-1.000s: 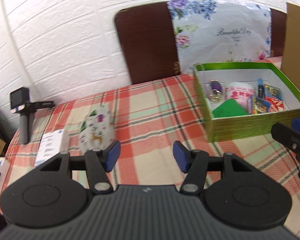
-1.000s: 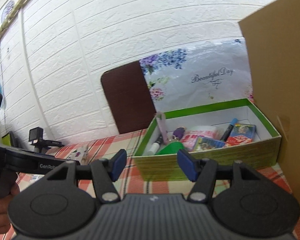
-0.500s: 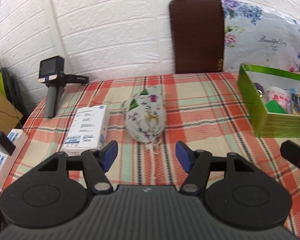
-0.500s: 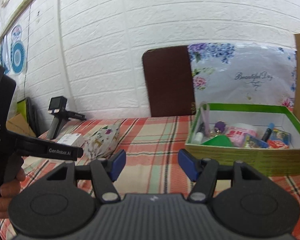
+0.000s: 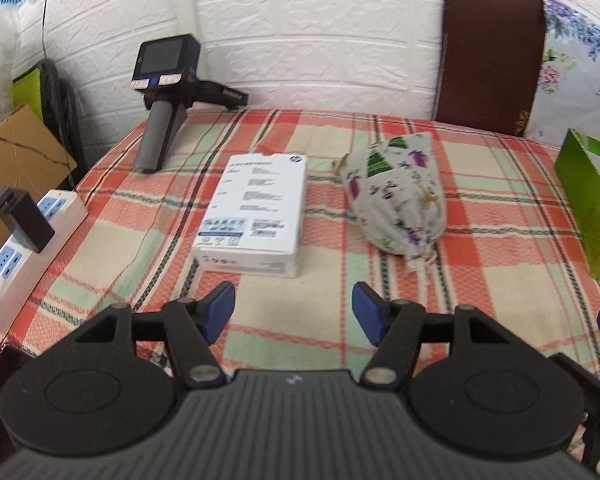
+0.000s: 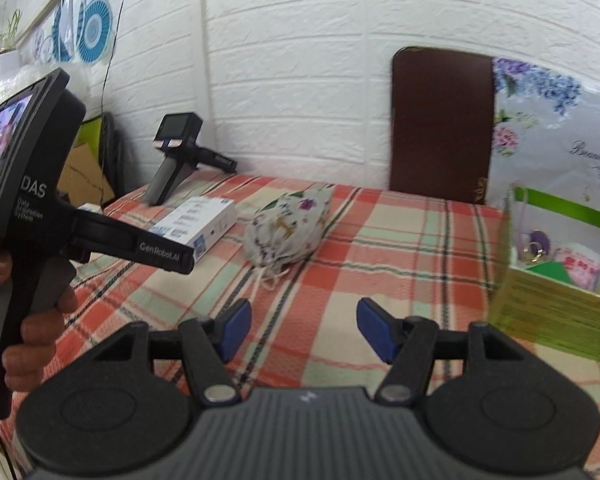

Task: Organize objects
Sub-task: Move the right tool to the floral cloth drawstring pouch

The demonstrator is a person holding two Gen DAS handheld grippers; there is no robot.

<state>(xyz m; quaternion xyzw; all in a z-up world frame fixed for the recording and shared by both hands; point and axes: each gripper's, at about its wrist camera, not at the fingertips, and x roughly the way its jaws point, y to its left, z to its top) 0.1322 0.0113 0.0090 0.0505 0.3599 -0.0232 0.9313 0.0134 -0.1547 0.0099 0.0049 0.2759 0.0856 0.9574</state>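
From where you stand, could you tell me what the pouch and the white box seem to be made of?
The pouch looks like soft matte woven cloth: it slumps, wrinkles, and closes with a drawstring. The white box looks like smooth printed cardboard, going by its crisp folded edges, though a coating can't be ruled out.

The left gripper (image 5: 293,310) has a black ribbed body flanked by two round black discs, with black linkage arms pinned by silver screws and ending in blue pads (image 5: 219,309). The right gripper (image 6: 302,327) is built the same: ribbed grey-black centre, twin discs, silver pivot screws, blue pads (image 6: 374,328). Seen from the right wrist, the left gripper shows a lit screen at its rear, white "DAS" lettering on its black side, "GenRobot.AI" on its arm, and a grey handle in the left hand (image 6: 28,332).
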